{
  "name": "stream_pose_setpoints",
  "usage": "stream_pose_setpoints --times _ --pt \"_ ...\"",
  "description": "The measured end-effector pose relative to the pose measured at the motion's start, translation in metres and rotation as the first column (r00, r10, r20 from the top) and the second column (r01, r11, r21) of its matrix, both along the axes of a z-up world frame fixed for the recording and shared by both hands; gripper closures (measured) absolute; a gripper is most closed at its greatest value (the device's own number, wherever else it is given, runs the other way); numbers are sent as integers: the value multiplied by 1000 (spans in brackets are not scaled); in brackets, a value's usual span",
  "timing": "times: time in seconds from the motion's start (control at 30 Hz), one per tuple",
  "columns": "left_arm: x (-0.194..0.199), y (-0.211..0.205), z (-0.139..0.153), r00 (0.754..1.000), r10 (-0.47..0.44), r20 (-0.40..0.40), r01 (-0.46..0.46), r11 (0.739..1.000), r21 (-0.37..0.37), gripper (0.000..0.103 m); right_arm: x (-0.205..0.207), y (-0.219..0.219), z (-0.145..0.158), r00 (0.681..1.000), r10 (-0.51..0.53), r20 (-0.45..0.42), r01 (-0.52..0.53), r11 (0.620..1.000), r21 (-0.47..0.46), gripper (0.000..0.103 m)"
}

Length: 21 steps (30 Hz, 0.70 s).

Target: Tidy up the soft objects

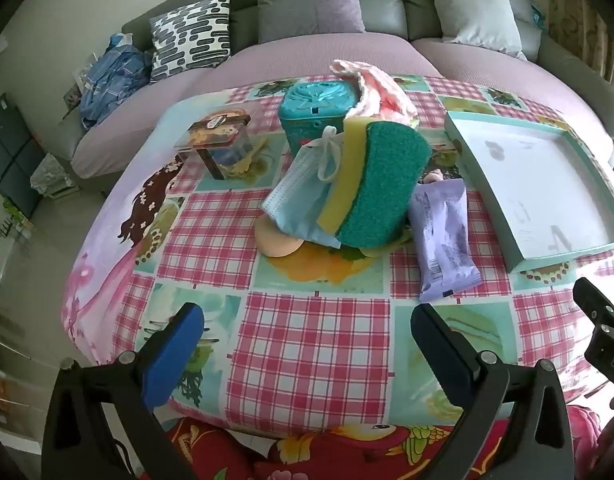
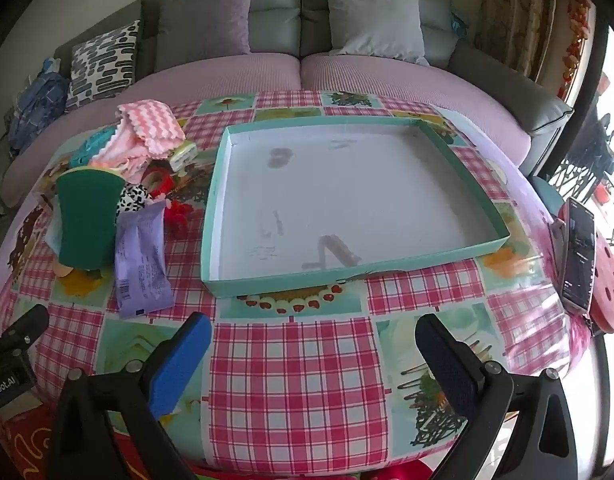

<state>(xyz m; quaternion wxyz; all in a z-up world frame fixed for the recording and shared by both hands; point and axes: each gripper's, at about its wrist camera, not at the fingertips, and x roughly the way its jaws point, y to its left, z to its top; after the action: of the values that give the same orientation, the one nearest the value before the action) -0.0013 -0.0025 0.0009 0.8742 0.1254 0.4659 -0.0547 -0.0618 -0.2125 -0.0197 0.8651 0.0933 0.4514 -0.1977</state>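
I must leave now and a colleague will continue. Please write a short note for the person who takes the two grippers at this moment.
Left gripper: open, empty, above the near part of the table.
Right gripper: open, empty, in front of the teal tray.
Tray: nothing in it.
Pile to the left of the tray: green and yellow sponge, blue face mask, pink cloth, purple packet, round beige puff under the mask.
Done: nothing sorted yet.
Left: probably move each soft item into the tray; the sponge or the packet looks easiest first.

A grey sofa (image 2: 299, 12) (patterned cushion (image 2: 103, 60) at one end) stands behind the checked table (image 2: 299, 380).
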Motion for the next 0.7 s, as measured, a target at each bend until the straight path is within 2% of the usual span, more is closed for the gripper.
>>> stream_pose_setpoints --times 0.7 --pt "0 -1 -2 1000 3 1 -3 1000 28 0 0 6 -3 1000 -8 -6 8 1000 -23 0"
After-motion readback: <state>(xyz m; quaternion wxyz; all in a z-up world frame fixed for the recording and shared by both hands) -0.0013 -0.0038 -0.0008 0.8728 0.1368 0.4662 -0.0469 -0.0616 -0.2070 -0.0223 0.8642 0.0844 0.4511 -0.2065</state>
